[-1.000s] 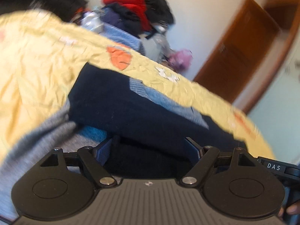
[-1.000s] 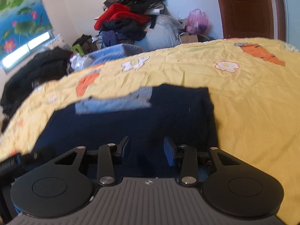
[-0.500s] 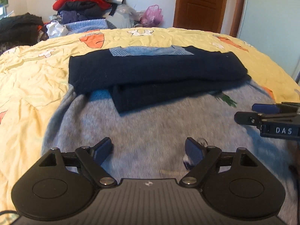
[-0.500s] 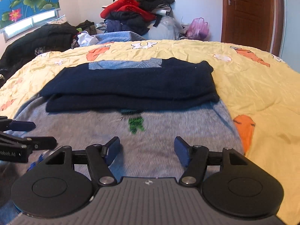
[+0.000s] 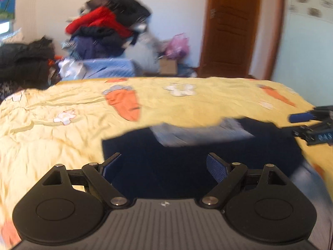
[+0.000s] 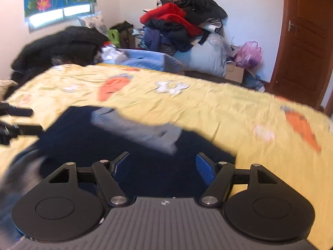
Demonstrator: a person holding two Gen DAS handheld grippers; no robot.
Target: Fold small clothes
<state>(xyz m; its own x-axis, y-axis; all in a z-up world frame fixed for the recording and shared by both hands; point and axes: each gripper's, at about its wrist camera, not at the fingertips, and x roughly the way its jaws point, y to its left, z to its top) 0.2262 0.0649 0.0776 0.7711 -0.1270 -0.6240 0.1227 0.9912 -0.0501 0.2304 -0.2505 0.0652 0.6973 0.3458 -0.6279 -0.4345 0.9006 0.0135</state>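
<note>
Both hand-held grippers swing back in over the folded navy sweater, after half a second ago hanging back over the grey garment spread beneath it on the bed. Left hand-held gripper and right hand-held gripper hover with jaws apart, holding nothing. Directly ahead of both lies the sweater, pale-blue collar at its far edge; likely the finished bundle gets moved off next.
</note>
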